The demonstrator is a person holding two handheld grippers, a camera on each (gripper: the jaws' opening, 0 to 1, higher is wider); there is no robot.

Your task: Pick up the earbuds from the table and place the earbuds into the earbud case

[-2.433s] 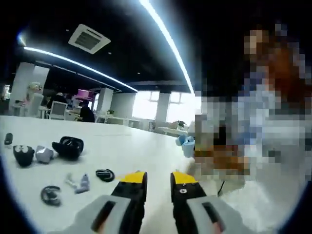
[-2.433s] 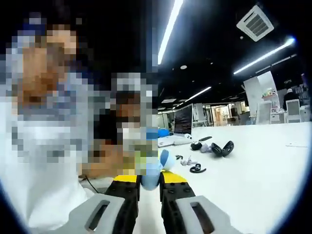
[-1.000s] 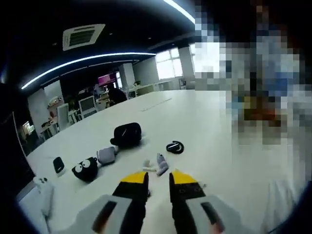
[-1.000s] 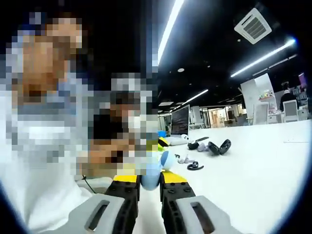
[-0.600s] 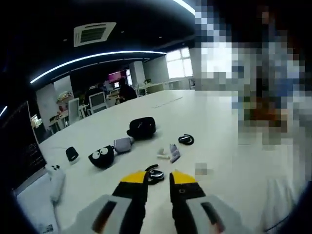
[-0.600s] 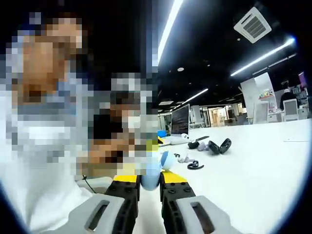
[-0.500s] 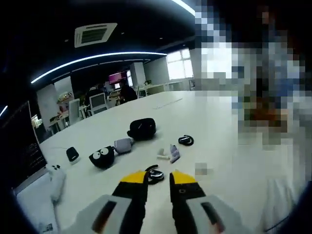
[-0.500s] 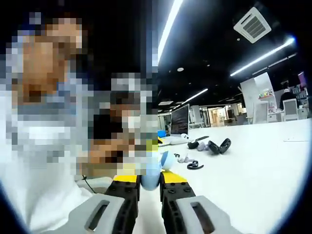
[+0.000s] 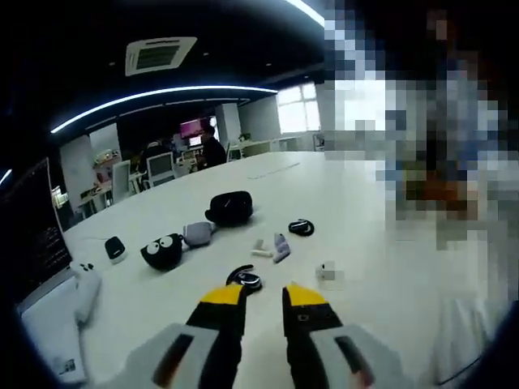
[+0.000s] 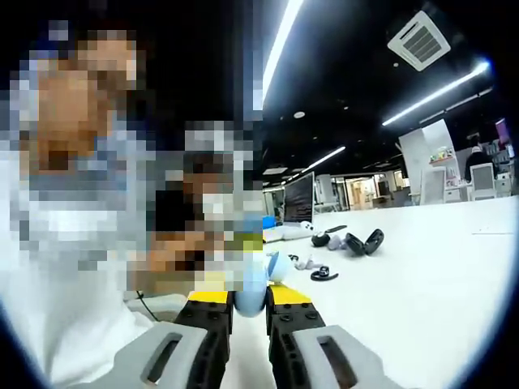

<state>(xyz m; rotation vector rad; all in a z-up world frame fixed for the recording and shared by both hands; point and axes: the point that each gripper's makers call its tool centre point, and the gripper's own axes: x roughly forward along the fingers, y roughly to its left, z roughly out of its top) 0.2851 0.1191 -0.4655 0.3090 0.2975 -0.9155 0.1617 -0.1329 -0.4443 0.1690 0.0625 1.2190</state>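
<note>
Glossy white counter (image 9: 357, 203) spreads wide; my left gripper (image 9: 263, 296) has its fingers narrowly parted and bare above a black hooked earbud (image 9: 245, 278); my right gripper (image 10: 250, 297) pinches a smooth pale-blue rounded earbud case (image 10: 254, 288); open room rightward.

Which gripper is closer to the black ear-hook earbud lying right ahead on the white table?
Left. The left gripper hovers just short of the black ear-hook earbud, which lies beyond its left jaw tip. The right gripper, shut on a light blue earbud case, sits well back from the table's earbuds.
</note>
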